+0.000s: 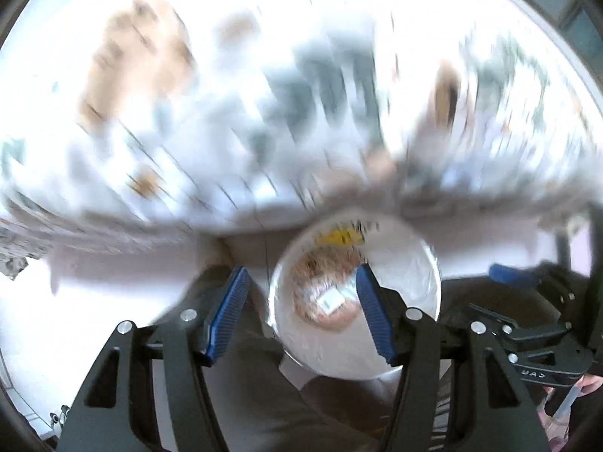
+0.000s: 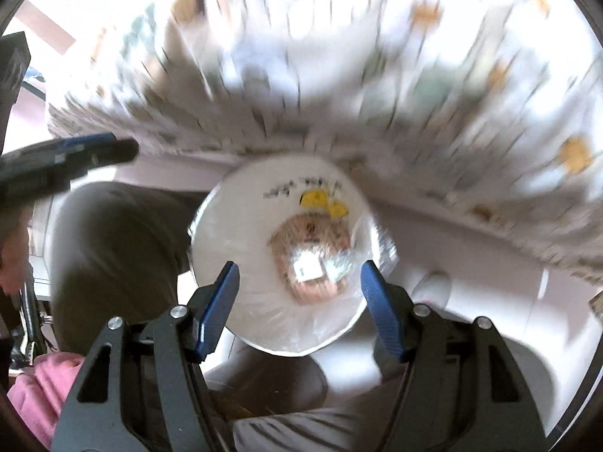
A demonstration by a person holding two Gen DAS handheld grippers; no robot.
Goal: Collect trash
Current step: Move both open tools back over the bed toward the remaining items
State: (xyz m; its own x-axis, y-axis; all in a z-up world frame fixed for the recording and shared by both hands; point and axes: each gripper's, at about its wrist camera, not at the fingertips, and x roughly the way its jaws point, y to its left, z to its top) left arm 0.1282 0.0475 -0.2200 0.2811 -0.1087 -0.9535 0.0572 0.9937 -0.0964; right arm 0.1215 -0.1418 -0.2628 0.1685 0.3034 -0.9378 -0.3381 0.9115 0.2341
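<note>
Both claws, left (image 1: 301, 312) and right (image 2: 299, 310), hung released and empty over the white lined bin (image 2: 241, 233) on the floor, wrappers seemingly already at its bottom (image 2: 312, 263), though blurred. Probably between drops; next, more trash to be found and grasped.

Glossy clear plastic liner (image 2: 264, 324) in the white bin; ribbed blue rubbery pads (image 2: 216, 307) on matt black tools.

You can read almost nothing here: the dark lettering beside the yellow mark inside the white bin (image 2: 241, 226) is blurred, and the white letters on the other gripper's black body (image 1: 535, 374) appear mirrored and unclear.
</note>
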